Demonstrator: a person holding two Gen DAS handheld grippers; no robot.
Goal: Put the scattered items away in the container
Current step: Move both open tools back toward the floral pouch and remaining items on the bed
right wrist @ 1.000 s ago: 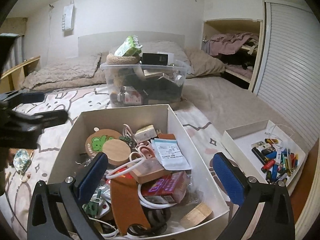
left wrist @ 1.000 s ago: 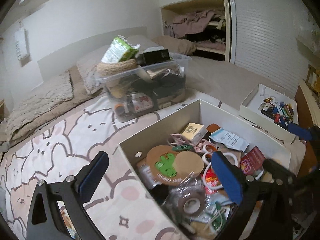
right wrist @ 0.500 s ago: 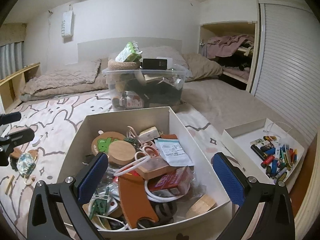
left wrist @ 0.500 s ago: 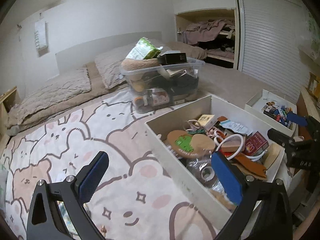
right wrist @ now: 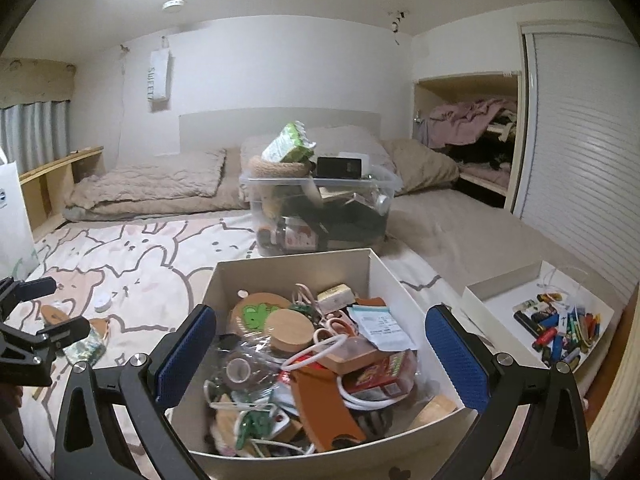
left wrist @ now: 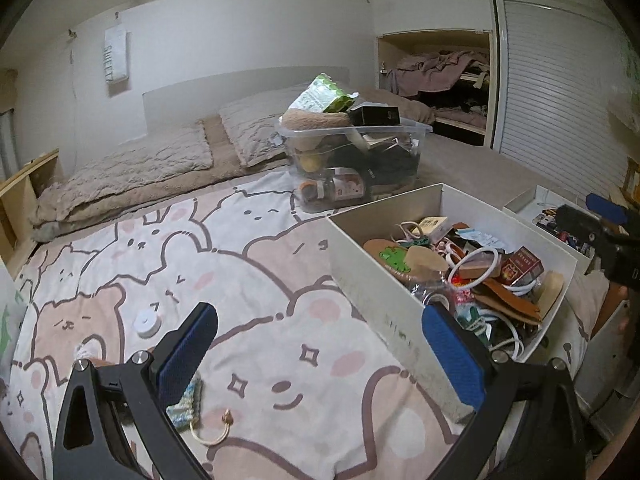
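Box (right wrist: pixel 288 276) of white card, already heaped with odds and ends, is seen on the cartoon-print bedspread (left wrist: pixel 248 280) — the container, by the look of it. Both tools are held wide open and empty: left gripper (left wrist: pixel 320 354) out over the spread, right gripper (right wrist: pixel 320 354) above the box.

Scattered items are left on the spread to the left of the box: a knitted pouch (left wrist: pixel 185 400) with a cord lies just beside the left gripper's left pad, a small white disc (left wrist: pixel 147 322) is further out.

Step judged in hand: pickup of the pouch. It would best be approached from above, with the jaws closed on the soft body rather than the loose cord, and lifted clear of the box wall before release.

Only the right wrist view shows a brown flat piece (right wrist: pixel 54 314) near the left gripper, and the side tray of lighters (right wrist: pixel 556 328) in full. The pouch's cord is shown only by the left view.
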